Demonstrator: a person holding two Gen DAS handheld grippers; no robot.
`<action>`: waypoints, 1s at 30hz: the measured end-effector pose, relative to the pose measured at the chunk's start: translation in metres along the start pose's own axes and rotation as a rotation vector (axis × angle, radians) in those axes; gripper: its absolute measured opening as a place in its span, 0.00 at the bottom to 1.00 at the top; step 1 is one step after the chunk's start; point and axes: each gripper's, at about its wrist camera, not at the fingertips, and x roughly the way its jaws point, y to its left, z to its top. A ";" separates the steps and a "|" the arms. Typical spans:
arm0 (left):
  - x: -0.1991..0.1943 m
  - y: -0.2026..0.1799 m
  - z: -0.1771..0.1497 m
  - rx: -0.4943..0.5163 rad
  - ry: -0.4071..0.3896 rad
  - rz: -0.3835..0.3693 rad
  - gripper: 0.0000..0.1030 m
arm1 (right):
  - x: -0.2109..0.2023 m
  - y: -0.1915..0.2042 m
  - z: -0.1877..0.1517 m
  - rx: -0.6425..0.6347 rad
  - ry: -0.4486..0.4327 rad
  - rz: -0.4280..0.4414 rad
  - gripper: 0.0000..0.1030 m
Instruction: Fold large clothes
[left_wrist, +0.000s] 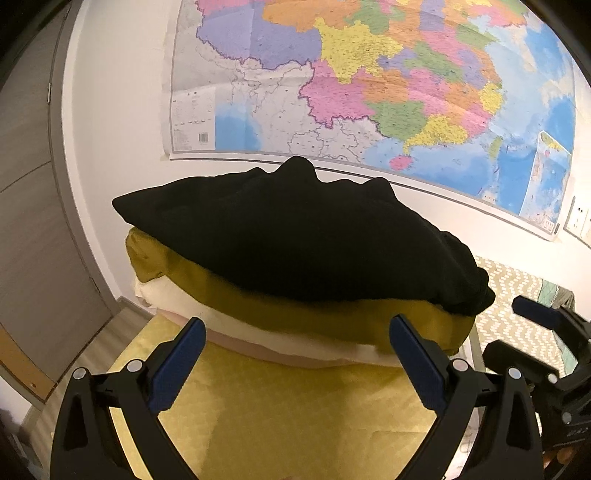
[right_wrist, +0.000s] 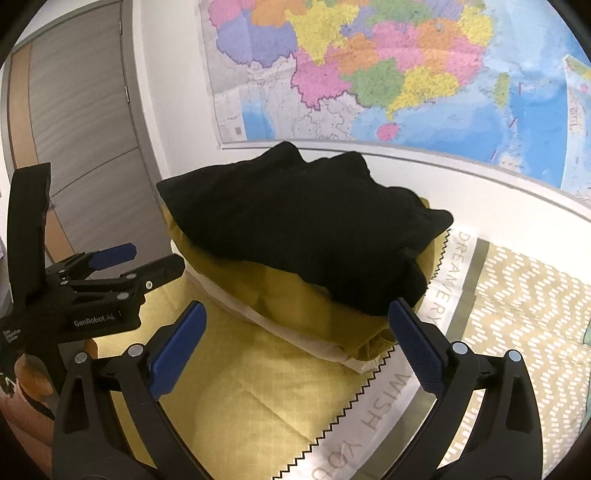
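On the left, the left tool (left_wrist: 295, 343) hovered over the yellow cloth (left_wrist: 295, 406) that covered the bench, its blue-padded fingers (left_wrist: 177, 365) spread wide with nothing between them. Just beyond it sat the stack: a black garment (left_wrist: 295, 243) folded on top, an olive-yellow garment (left_wrist: 332, 317) under it, and a white piece (left_wrist: 258, 332) at the bottom, all lying against the wall below the map (left_wrist: 369, 81). To the right, the right tool (right_wrist: 295, 332) was likewise spread apart and empty, close to the near edge of the stack, with the white lettered cloth (right_wrist: 388, 387) and a patterned cloth (right_wrist: 517, 295) beside it.

The stack looked finished, so this seemed a pause between garments, both tools free after a fold. The next move would likely call for fetching another large piece, none of which showed clearly in either view, and spreading it flat on the bare yellow area in front of the stack.
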 end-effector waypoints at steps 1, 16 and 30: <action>-0.002 0.000 -0.001 -0.001 -0.001 0.006 0.93 | -0.002 0.001 0.000 -0.005 -0.003 -0.003 0.94; -0.023 0.006 -0.017 -0.025 0.002 0.050 0.93 | -0.020 0.015 -0.014 -0.012 -0.008 0.025 0.95; -0.029 0.004 -0.022 -0.008 0.002 0.060 0.93 | -0.026 0.022 -0.021 -0.011 -0.014 0.031 0.95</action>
